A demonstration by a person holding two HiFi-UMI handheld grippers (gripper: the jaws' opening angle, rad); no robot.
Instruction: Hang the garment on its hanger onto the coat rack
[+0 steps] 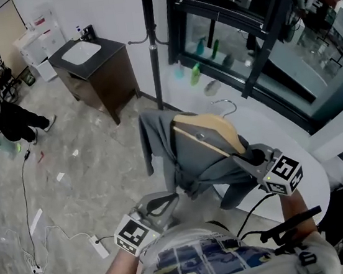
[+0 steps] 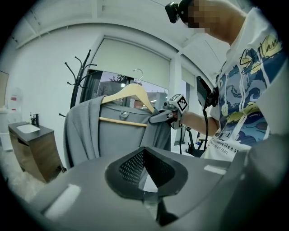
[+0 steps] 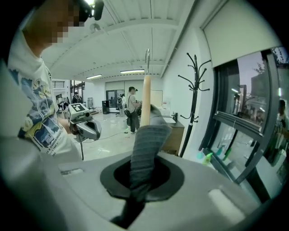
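The coat rack [image 1: 152,48] stands at the far side, a dark pole with curved pegs up high and lower arms sticking out to its left. Nothing hangs on it yet.

The grey garment [image 1: 190,162] is held in the air on the near side of the rack, apart from it, by the left edge of the white table [image 1: 307,165]. It looks like soft, ribbed cloth of modest weight. It will probably sag, swing and slide under a pinch, so cloth alone makes a poor handle.

The wooden hanger [image 1: 211,131] inside it is the stiff part. It stands roughly upright, and the left gripper view shows its bar running across the garment's chest. My judgement is that the firm places to hold are the hanger's shoulder or its neck.

The right gripper [image 1: 252,157] reaches in from the near right, forearm raised. Its jaws are pinched on a fold of the garment at the right end of the hanger, with the wood rising just beyond the cloth.

The left gripper [image 1: 167,199] sits lower and nearer, pointing at the garment's hem but not touching it. Its jaws look pressed together at the tips with nothing between them.

The metal hook [image 1: 225,103] rises from the hanger's top, free, and must be lifted over a peg.
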